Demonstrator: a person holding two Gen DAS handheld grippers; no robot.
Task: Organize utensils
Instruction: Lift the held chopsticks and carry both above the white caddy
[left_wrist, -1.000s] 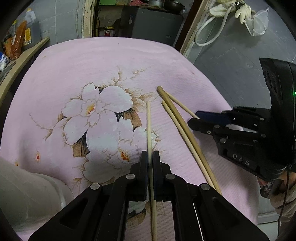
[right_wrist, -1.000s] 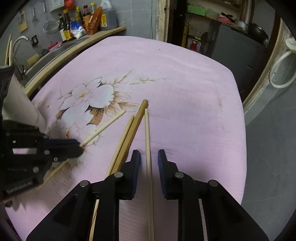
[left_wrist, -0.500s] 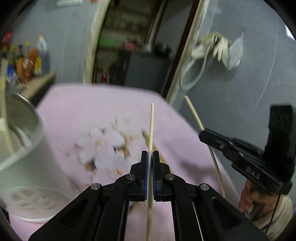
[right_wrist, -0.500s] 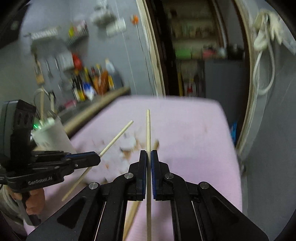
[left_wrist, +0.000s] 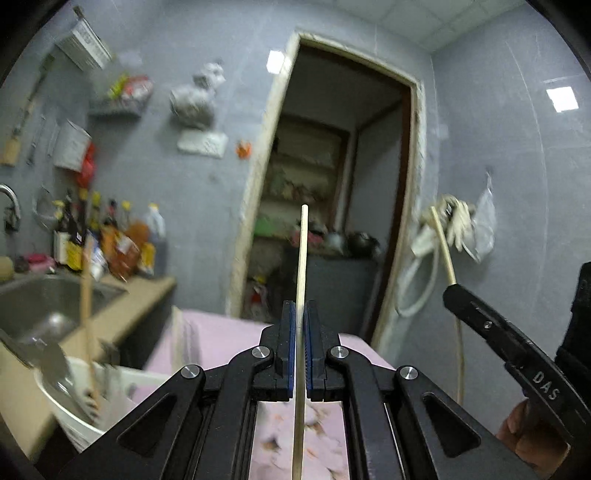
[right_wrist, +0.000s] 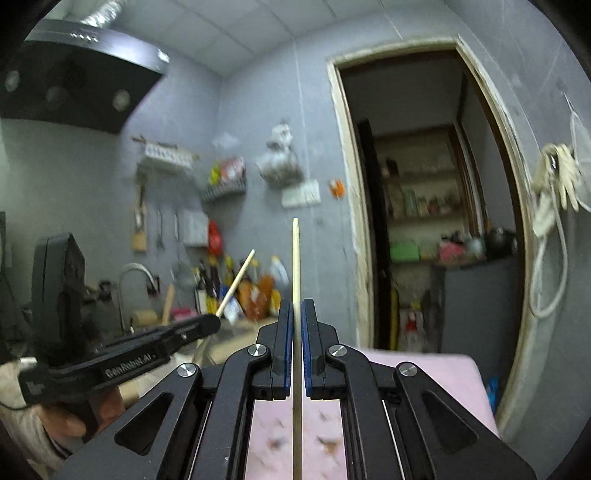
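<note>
Both grippers have lifted off the pink floral cloth (left_wrist: 221, 339) and now point level at the doorway. Lower left, a white utensil holder (left_wrist: 74, 413) stands beside the sink. The left gripper (left_wrist: 302, 321) is clamped tight on 1 chopstick (left_wrist: 303, 258); the right gripper (right_wrist: 295, 321) pinches a second chopstick (right_wrist: 295, 266), both sticks aloft.

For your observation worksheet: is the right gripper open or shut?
Shut: the right gripper has its blue pads pressed against a chopstick.
</note>
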